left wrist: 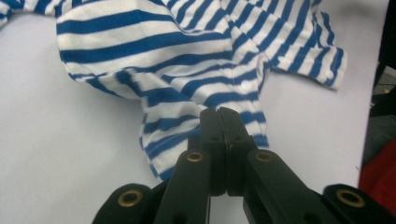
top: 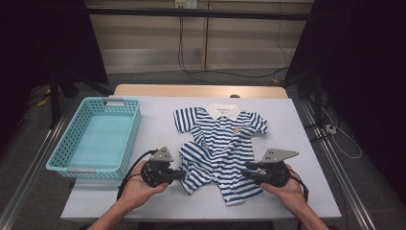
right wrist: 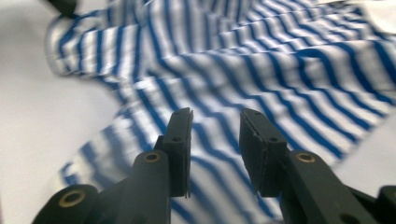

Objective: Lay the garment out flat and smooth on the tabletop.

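1. High view: a blue-and-white striped romper lies flat on the white table, collar toward the far edge and legs toward the person, so its long axis runs away from the person.
2. The left gripper sits at the garment's near left leg; the right gripper sits at the near right leg. Each hand is nearer to its own side of the hem, and the two point inward at each other across the cloth.
3. Left gripper view: the jaws are pressed together with the striped fabric running in between them, so this side pinches the leg hem, which bunches toward the grip.
4. Right gripper view: the jaws stand parted with a gap between the pads, and the striped cloth lies below and beyond them, nothing pinched. I judge this side to be free of the garment.
5. The coming move seems to turn on the left hold: the cloth lies ahead of the right fingers, to be taken anew or left.
6. A turquoise basket stands to the left of the romper, apart from it, nearer the left hand, with nothing inside.
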Motion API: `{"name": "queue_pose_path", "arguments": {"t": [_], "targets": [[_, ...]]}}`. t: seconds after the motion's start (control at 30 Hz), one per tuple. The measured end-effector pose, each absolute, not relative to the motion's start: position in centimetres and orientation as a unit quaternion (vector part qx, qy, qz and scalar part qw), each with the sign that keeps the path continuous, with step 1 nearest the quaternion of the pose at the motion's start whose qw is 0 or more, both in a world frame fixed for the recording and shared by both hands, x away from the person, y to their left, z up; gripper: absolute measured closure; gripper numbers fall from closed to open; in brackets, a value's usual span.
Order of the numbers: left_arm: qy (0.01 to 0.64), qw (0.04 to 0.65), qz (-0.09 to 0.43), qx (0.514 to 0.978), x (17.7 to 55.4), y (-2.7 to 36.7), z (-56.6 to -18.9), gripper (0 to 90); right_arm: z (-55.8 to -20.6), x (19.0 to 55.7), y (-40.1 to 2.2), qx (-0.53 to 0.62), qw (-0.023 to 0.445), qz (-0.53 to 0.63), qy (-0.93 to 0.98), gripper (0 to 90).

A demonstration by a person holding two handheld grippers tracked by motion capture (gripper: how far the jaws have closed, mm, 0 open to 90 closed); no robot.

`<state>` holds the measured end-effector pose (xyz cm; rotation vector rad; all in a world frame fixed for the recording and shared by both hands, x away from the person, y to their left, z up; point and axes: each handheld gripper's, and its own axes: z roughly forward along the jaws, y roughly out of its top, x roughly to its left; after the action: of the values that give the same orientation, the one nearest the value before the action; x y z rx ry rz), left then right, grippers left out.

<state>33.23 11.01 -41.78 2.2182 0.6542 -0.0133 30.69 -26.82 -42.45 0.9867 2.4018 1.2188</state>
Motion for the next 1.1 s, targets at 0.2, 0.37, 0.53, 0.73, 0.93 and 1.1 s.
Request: {"name": "queue_pose_path", "arguments": {"t": [0.2,0.37,0.53,0.73,0.93,1.1], "targets": [[0.26,0.411,-0.015,0.874,32.1,12.3,-41.6,89.4,-42.5,32.4,-28.0,0.365,0.17,0.4,0.824,57.3],[0.27,0.44,-0.016,0.857,32.7,12.8,-41.0,87.4,-41.4,33.7,-29.4,0.385,0.201,0.412,0.801,56.2],[0.271,0.446,-0.007,0.853,33.8,12.1,-40.6,79.1,-39.9,35.4,-30.8,0.395,0.251,0.398,0.789,57.7],[0.3,0.436,0.013,0.848,37.2,11.0,-42.0,71.9,-39.1,38.9,-32.3,0.425,0.265,0.387,0.774,63.4],[0.291,0.401,0.037,0.868,38.8,8.8,-44.4,66.9,-41.2,43.6,-33.7,0.488,0.243,0.377,0.749,67.6],[0.282,0.379,0.036,0.881,38.4,9.1,-45.0,78.4,-43.2,47.1,-34.4,0.507,0.232,0.354,0.751,68.2]]}}
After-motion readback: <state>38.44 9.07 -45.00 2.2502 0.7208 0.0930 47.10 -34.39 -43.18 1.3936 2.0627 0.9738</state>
